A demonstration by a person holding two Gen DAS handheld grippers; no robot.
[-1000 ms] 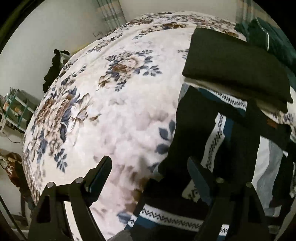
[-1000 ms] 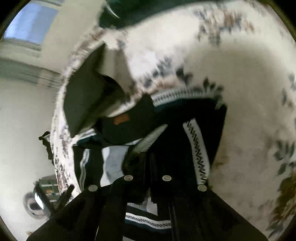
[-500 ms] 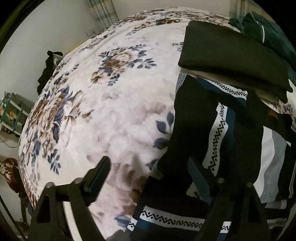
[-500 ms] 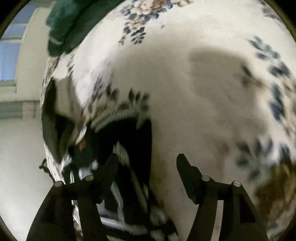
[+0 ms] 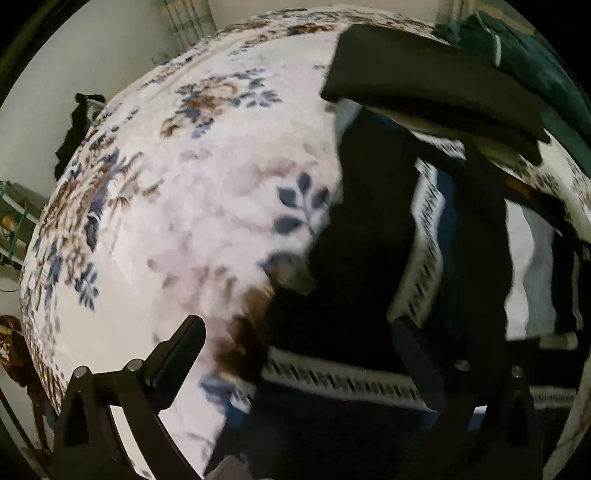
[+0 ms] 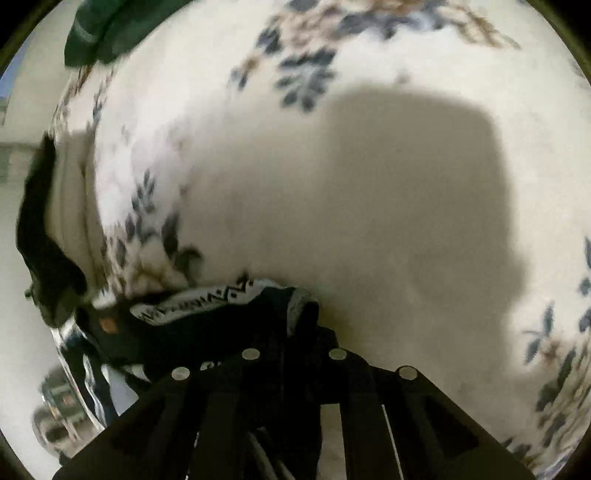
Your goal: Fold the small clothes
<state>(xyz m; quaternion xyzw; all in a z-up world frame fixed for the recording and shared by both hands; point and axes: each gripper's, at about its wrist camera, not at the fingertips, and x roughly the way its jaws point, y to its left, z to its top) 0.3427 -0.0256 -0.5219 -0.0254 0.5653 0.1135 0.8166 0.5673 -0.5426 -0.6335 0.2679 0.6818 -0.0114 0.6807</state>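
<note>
A dark patterned garment (image 5: 373, 236) with white zigzag bands lies on the floral bedspread (image 5: 192, 192), spread across the right half of the left wrist view. My left gripper (image 5: 295, 343) is open, its right finger over the garment and its left finger over bare bedspread. In the right wrist view my right gripper (image 6: 295, 332) is shut on an edge of the same garment (image 6: 207, 306), which bunches at the fingertips just above the bedspread (image 6: 369, 184).
A folded black garment (image 5: 424, 81) lies on a pale one at the far right, with a dark green garment (image 5: 532, 55) behind it. The green garment also shows in the right wrist view (image 6: 107, 29). Shelving (image 5: 14, 221) stands past the bed's left edge.
My right gripper opened half a second ago and has now shut on the garment's edge. My left gripper has come closer to the garment and stays open.
</note>
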